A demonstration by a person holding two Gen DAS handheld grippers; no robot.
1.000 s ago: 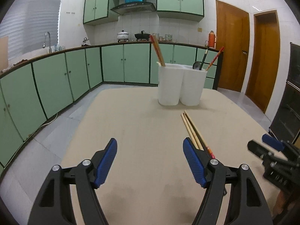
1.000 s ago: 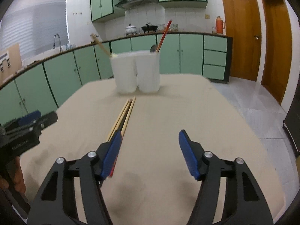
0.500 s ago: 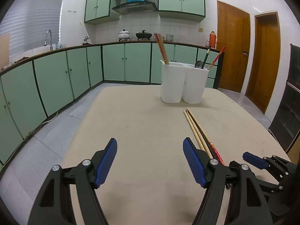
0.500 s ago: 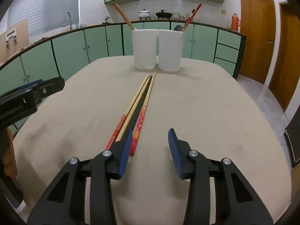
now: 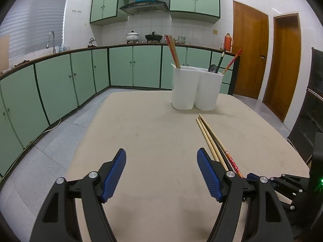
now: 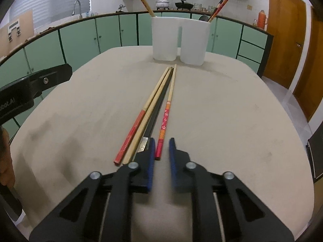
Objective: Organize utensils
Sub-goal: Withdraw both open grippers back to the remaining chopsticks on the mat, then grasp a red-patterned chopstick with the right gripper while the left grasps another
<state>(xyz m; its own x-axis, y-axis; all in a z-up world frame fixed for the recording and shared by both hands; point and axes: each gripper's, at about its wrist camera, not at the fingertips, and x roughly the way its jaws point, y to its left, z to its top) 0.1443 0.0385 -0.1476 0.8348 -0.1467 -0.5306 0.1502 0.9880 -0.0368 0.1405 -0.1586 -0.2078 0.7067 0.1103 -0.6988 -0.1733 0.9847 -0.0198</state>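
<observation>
On the broad beige cloth-covered surface (image 6: pixel 222 111), the step in hand looks like picking one chopstick out of four and carrying it to the white plastic two-compartment holder (image 6: pixel 163 38), which stands at twelve o'clock from the right tool (image 6: pixel 162 141). The right tool's jaws have just been closing and are now nearly together, with the butt of the orange-and-red flower-patterned chopstick (image 6: pixel 164 119) between them. A sliver of gap shows on its three o'clock side, so I judge it is not yet pinched. To do this well, finish the squeeze squarely across that butt end and keep the nine o'clock pad clear of the black chopstick (image 6: pixel 159 104) lying just beside it. Then lift the near end first so the tip trails off the cloth without dragging its neighbours, and tip it upright before lowering it into a compartment. The left tool (image 5: pixel 160 151) hangs wide open with nothing in it, over bare cloth at nine o'clock of the bundle. It is best kept there, out of the way. The chosen stick is slim, pale bamboo along its far half and painted towards the butt, orange with white blossoms and then plain red. It lies flat and points at the holder. At its ten o'clock side lie the black one, a plain bamboo chopstick (image 6: pixel 149 113) and a red-ended wooden chopstick (image 6: pixel 137 125), all nearly parallel, their tips converging near the holder
</observation>
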